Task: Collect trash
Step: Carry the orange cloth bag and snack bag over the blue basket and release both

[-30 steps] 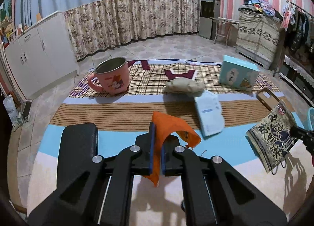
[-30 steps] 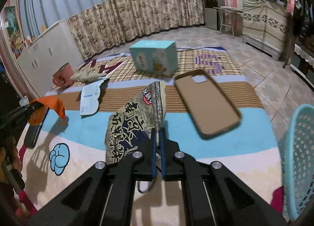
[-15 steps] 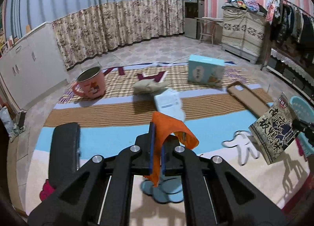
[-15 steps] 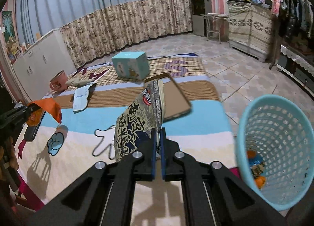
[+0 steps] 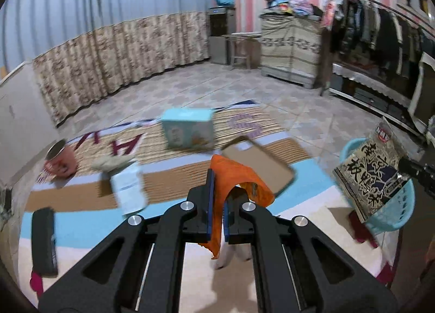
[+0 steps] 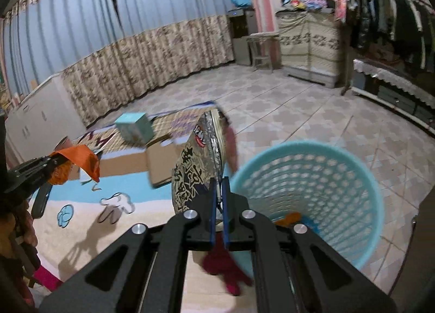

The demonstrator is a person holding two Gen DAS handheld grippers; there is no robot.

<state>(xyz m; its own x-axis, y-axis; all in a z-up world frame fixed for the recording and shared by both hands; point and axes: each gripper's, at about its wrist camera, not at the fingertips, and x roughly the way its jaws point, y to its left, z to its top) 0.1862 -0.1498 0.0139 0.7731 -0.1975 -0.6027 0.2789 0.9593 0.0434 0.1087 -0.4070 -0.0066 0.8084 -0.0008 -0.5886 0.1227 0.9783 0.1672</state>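
While both pieces of trash were held in the air, none of them was yet dropped into the blue basket (image 6: 320,166). The right gripper (image 6: 218,205) was pressed together on the edge of a printed snack bag (image 6: 194,174), which hung just beside the basket rim. The left gripper (image 5: 216,207) pinched an orange wrapper (image 5: 233,179) above the mat (image 5: 89,220), well apart from the basket. I judged the task about halfway: something orange already lay inside the basket, and a white packet (image 5: 129,190) and a crumpled beige thing (image 5: 112,162) remained on the mat. Only the right view showed the inside of the basket; only the left view showed these remaining things and a pink mug (image 5: 61,160).
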